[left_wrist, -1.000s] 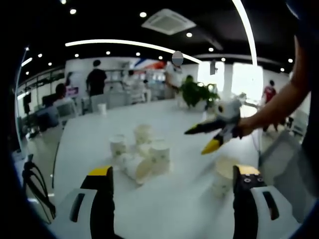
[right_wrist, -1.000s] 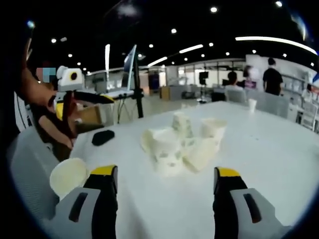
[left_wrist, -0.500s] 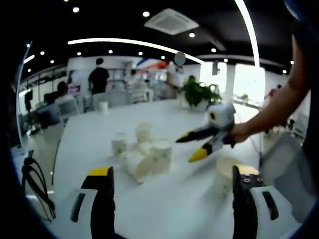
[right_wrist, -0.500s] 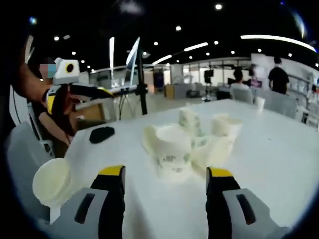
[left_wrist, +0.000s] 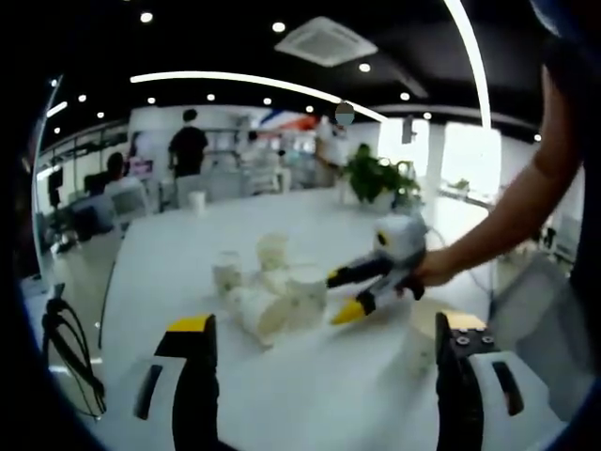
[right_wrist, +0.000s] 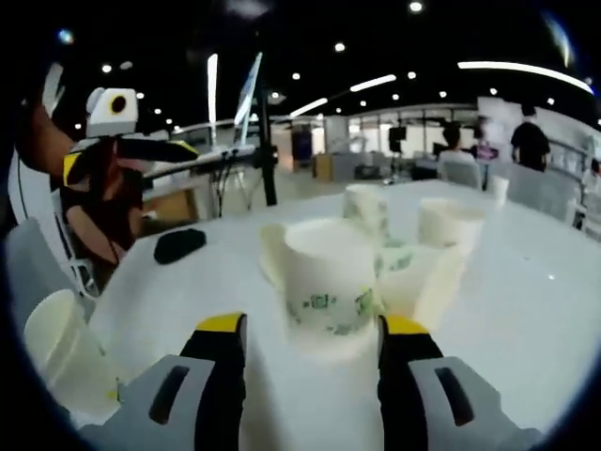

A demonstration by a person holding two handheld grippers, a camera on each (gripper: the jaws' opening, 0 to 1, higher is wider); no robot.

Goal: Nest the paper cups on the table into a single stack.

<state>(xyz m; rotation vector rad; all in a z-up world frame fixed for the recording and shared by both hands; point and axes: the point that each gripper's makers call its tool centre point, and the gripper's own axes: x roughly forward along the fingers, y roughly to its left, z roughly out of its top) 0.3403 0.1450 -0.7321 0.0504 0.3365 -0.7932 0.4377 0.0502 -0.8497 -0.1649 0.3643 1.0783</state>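
Right now we are looking at a cluster of paper cups (left_wrist: 268, 291) sitting together near the middle of the white bench (left_wrist: 188, 254), some upright and some tipped on their sides. In the right gripper view the nearest upright cup (right_wrist: 329, 282) is standing just ahead of our right claw (right_wrist: 305, 331), whose yellow-tipped jaws are spread wide on either side of its base, released and not touching it. Behind it more cups (right_wrist: 441, 235) are leaning against one another. A single cup (right_wrist: 52, 334) is standing apart at the near edge of the bench, to the left in that view. A dark flat object (right_wrist: 178, 244) is lying farther back on the bench. In the left gripper view our left claw (left_wrist: 319, 329) is hanging released, holding nothing, while the right claw (left_wrist: 346, 296) is reaching in beside the cluster. People (left_wrist: 188, 150) are standing in the office behind.
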